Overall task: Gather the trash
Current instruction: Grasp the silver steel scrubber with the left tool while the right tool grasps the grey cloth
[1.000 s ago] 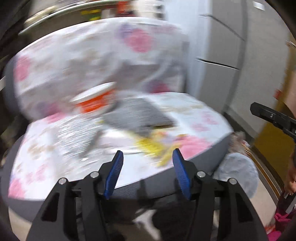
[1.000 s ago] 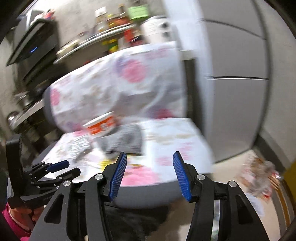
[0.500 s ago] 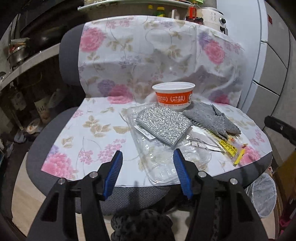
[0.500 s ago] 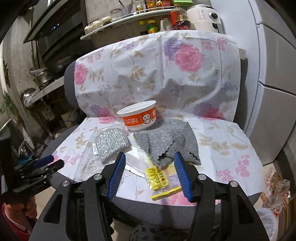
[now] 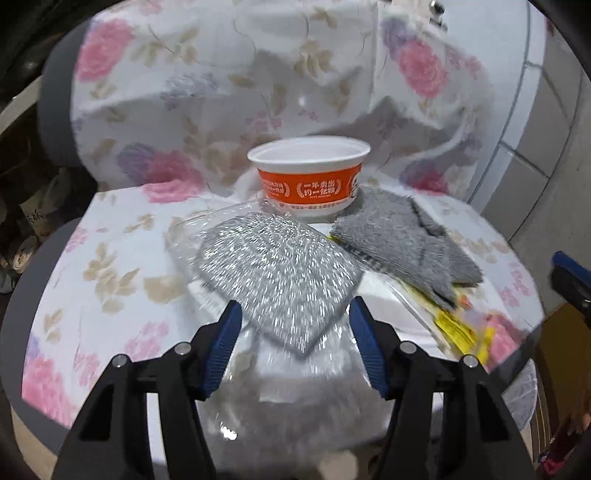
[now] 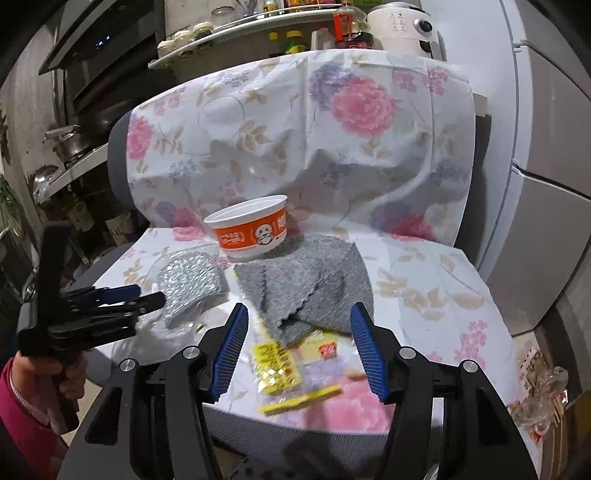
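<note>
The left gripper (image 5: 293, 334) is held with fingers spread over the clear plastic tray (image 5: 306, 376); light, flimsy, slippery, it is best pinched at its rim. The right gripper (image 6: 297, 349) is likewise spread above the yellow sachets (image 6: 277, 360), judged thin and limp.

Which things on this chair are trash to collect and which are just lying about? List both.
Likely trash:
- orange noodle cup, empty
- clear plastic tray
- yellow sachets

Probably not trash (a judgement):
- silver scouring pad, resting on the tray
- grey cloth
- floral cover over the chair
- jars and bottles on the shelf behind
</note>
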The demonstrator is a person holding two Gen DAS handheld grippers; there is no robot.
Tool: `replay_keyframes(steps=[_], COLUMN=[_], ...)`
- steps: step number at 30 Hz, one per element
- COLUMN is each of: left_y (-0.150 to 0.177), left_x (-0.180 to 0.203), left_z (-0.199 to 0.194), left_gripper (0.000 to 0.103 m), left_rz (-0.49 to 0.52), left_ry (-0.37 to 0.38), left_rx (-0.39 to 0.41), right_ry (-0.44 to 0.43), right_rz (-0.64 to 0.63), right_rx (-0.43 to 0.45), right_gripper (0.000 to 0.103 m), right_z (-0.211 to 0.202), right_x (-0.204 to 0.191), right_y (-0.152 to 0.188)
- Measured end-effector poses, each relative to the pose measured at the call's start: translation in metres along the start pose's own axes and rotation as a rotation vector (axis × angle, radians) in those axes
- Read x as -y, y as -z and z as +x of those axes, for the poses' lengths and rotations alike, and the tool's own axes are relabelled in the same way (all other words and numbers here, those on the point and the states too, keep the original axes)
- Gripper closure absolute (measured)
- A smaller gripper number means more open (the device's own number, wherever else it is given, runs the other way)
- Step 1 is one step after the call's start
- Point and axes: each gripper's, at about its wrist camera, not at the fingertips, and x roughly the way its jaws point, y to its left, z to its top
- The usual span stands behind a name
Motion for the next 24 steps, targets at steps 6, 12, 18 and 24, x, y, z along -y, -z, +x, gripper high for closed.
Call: replay_keyframes(steps=[6,12,18,24], left_y=[-0.012,-0.01,-0.027,-0.028], left_x=[-0.01,-0.009,-0.023,-0.03], left_z=[0.046,0.044,-0.017,-0.059], left_gripper=[0.044,0.095,0.097,0.097], left_rz=[-0.083,-0.026,-0.071,-0.099], left_ry=[-0.022,-0.066,-0.063,-0.042], left_rx=[-0.116,-0.05,0.173,0.24], right_ry=[-0.014,-0.001,-0.024,0.059], right_rz=[0.013,0.024,0.008,-0.027], right_rx=[-0.037,-0.106,-0.152,-0.29], right_gripper=[0.039,0.039,0.026,0.025], right_z=[0.036,0.075,0.105,0.149], right_x=[0.019,0.034,0.031,0.021], right_y=[-0.012,-0.02,-0.027,-0.018])
